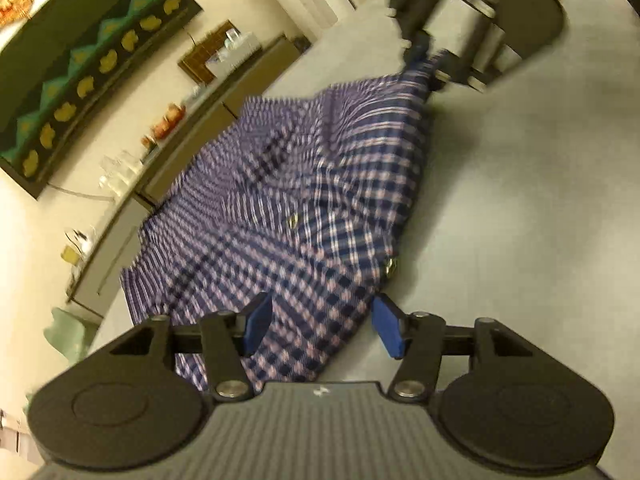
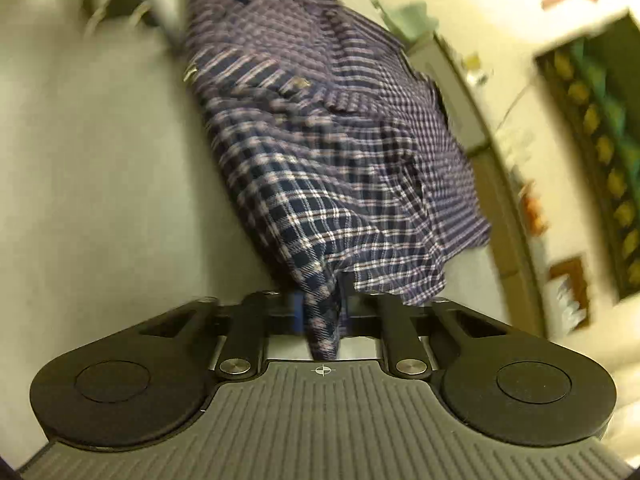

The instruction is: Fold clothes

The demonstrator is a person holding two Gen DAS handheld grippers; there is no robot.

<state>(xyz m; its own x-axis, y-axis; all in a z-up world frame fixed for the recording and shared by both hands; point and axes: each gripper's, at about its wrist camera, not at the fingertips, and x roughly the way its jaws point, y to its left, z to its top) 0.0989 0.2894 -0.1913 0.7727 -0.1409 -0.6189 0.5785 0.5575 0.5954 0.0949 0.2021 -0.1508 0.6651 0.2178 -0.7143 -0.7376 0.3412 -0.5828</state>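
A navy, white and pink plaid shirt (image 1: 304, 200) hangs stretched above the grey table (image 1: 520, 200). In the left wrist view its near end lies between the blue pads (image 1: 386, 330) of my left gripper (image 1: 320, 328), which stand wide apart, so that gripper is open. The far end of the shirt runs up to my right gripper (image 1: 436, 64), seen at the top right. In the right wrist view a bunched corner of the shirt (image 2: 320, 184) is pinched in my right gripper (image 2: 322, 308), which is shut on it. The dark, blurred shape at the top left is my left gripper (image 2: 120, 8).
A long low cabinet (image 1: 168, 168) with glasses and small items runs along the wall beyond the table. A dark painting (image 1: 80, 80) with teal and yellow shapes hangs above it. Pale green cloth (image 1: 66, 332) lies at the table's far edge.
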